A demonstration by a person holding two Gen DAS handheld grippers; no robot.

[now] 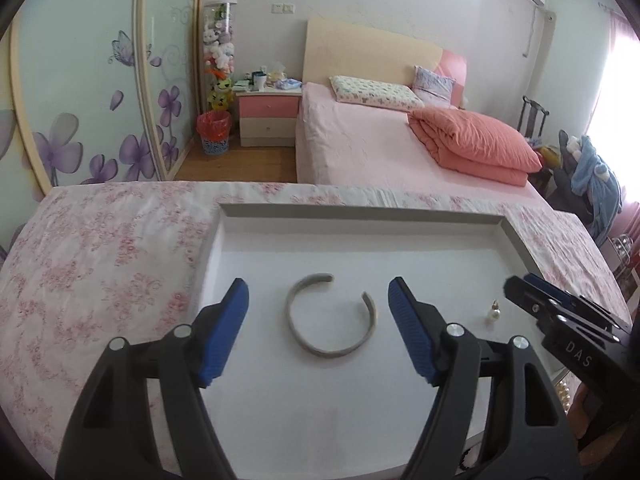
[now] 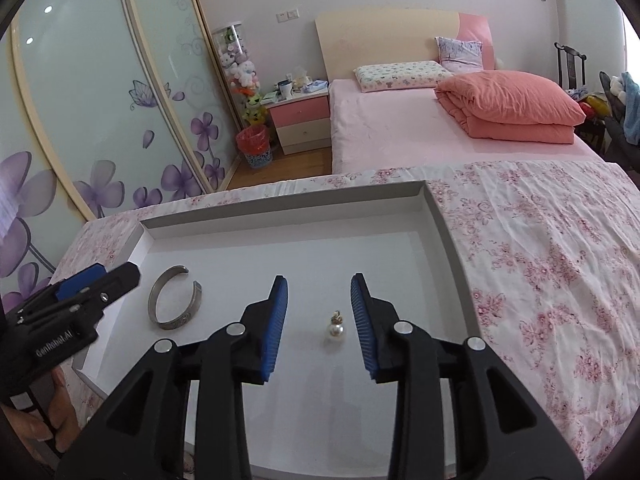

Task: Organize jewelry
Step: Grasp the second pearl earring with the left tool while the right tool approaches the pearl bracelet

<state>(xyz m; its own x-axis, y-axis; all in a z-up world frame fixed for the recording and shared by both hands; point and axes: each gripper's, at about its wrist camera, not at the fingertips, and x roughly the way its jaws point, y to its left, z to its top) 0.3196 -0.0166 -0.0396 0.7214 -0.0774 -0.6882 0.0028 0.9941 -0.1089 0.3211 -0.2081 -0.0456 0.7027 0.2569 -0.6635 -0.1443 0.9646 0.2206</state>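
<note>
White tray (image 2: 436, 216) on floral cloth (image 2: 540, 264). 2 pieces inside, well apart: silver cuff bangle (image 1: 332, 316) left, pearl pendant (image 2: 335, 329) right. Left gripper (image 1: 318, 330) released, jaws straddling bangle, not touching. Right gripper (image 2: 318, 328) released, pendant between pads, no contact. Advice: lower straight, centre each piece, close slowly; pearl likely rolls, bangle may skid.

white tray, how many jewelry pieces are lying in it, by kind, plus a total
Inside the white tray:
open silver cuff bangle: 1
pearl pendant with a gold cap: 1
Total: 2

Both lie loose on the tray floor, apart from each other, and neither gripper touches them.
</note>
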